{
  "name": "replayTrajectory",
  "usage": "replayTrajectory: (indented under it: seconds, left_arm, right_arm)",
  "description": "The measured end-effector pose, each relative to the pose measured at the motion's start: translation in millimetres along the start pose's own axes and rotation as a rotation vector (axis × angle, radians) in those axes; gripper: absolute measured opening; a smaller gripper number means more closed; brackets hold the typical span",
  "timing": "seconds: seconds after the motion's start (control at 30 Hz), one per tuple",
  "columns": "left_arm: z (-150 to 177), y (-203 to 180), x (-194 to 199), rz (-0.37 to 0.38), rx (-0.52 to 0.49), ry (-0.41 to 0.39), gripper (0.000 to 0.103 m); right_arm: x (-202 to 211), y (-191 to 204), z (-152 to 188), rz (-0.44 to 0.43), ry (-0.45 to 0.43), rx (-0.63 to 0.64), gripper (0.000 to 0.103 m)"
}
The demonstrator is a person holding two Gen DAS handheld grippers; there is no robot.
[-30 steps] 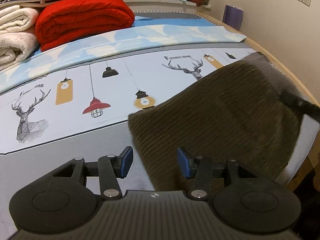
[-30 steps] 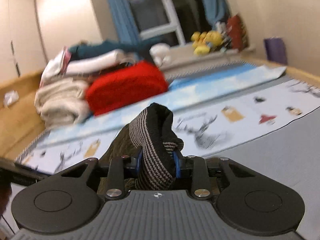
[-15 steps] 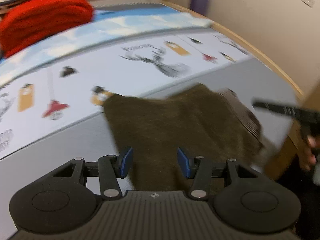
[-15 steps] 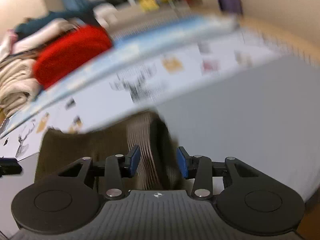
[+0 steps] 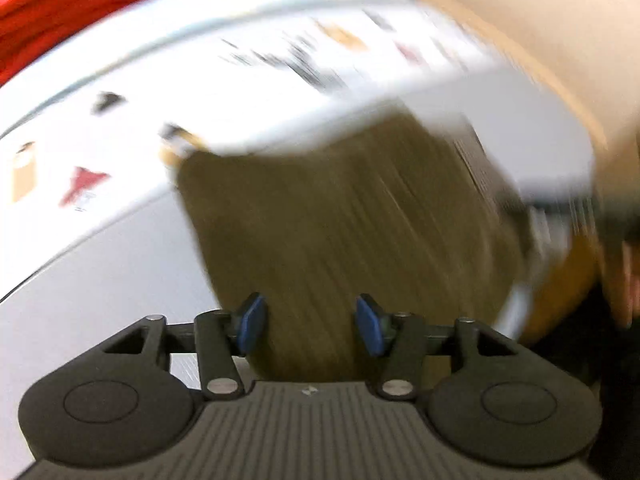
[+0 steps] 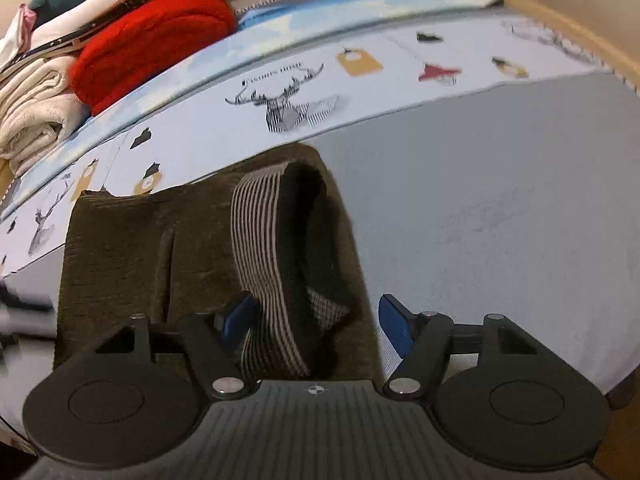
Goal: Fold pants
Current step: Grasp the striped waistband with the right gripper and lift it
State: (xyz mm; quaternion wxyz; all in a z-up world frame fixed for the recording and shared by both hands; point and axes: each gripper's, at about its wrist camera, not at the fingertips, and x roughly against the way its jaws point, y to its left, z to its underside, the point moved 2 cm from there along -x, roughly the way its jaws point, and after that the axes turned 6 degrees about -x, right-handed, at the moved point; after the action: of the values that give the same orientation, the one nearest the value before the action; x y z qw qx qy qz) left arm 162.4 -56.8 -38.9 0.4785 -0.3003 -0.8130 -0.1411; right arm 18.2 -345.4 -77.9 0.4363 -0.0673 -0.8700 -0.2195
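Both claws are seen released, jaws just widened: right gripper (image 6: 316, 320) straddles the olive corduroy pants' (image 6: 168, 248) striped waistband (image 6: 260, 240), left gripper (image 5: 308, 322) its opposite end, near the bed's (image 6: 500, 200) front edge.

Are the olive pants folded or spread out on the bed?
Folded: the pants lie as a compact rectangle, striped waistband doubled on top.

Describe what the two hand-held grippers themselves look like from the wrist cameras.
The left hand-held gripper and right hand-held gripper look alike: matte black ribbed body, two round housings, black linkage arms with silver pivot pins, blue pads on the fingertips. No cables or sleeves show.
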Motion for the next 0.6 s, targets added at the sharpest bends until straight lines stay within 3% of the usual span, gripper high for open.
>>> replayTrajectory:
  seconds: [0.2,0.33,0.43,0.47,0.5,0.53,0.6]
  left_arm:
    - [-24.4,49.0,-8.2,-0.066,0.313,-0.084,0.075]
    - [-32.8,66.2,-26.6,-0.064,0.411,-0.073,0.078]
    - [-37.3,73.6,-49.6,-0.048,0.428,-0.042,0.077]
    - [-36.3,76.2,-54.9,-0.051,0.413,-0.037,0.073]
    - [-36.2,78.0,-59.1,-0.039,0.388,-0.04,0.043]
    - [-36.6,81.1,-62.0,-0.022,0.372,-0.039,0.037]
    - [-31.5,97.4,-63.8,-0.051,0.437,-0.054,0.033]
  right_arm:
    - [-7.7,2.2,-0.6,-0.022,0.039,0.003,0.07]
    - [-8.6,9.7,3.9,-0.038,0.051,0.021,0.07]
    - [-10.3,15.2,5.3,-0.043,0.054,0.04,0.071]
    - [-10.8,17.3,5.4,-0.043,0.053,0.047,0.071]
    - [-10.8,19.5,5.4,-0.041,0.047,0.054,0.066]
    - [-9.9,21.0,5.0,-0.048,0.034,0.063,0.051]
    - [-2.2,23.1,0.6,-0.084,-0.036,0.072,0.034]
